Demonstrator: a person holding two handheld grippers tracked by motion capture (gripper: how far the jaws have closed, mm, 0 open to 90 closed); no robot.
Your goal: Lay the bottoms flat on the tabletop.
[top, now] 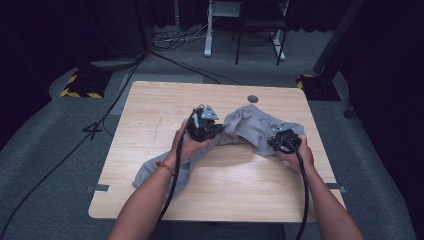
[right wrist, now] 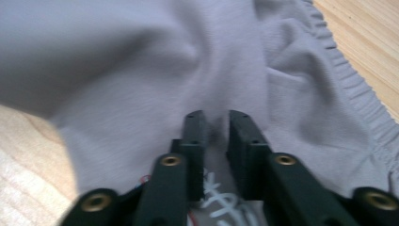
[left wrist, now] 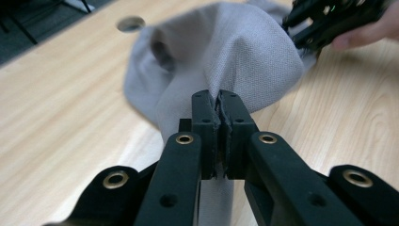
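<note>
A grey garment (top: 250, 125) lies crumpled across the wooden table (top: 225, 195), with one part trailing toward the near left edge. My left gripper (top: 216, 131) is at the cloth's middle, lifted slightly, and in the left gripper view its jaws (left wrist: 219, 101) are shut on a raised fold of the garment (left wrist: 244, 56). My right gripper (top: 276, 141) is at the garment's right end. In the right gripper view its jaws (right wrist: 216, 117) stand narrowly apart with grey fabric (right wrist: 141, 70) bunched between them, near the elastic waistband (right wrist: 357, 89) and a white drawstring (right wrist: 221, 202).
A round grey grommet (top: 252, 98) is set in the table's far edge, just behind the cloth. Bare wood lies on the left and the near side. Cables, stand feet and chair legs are on the floor beyond the table.
</note>
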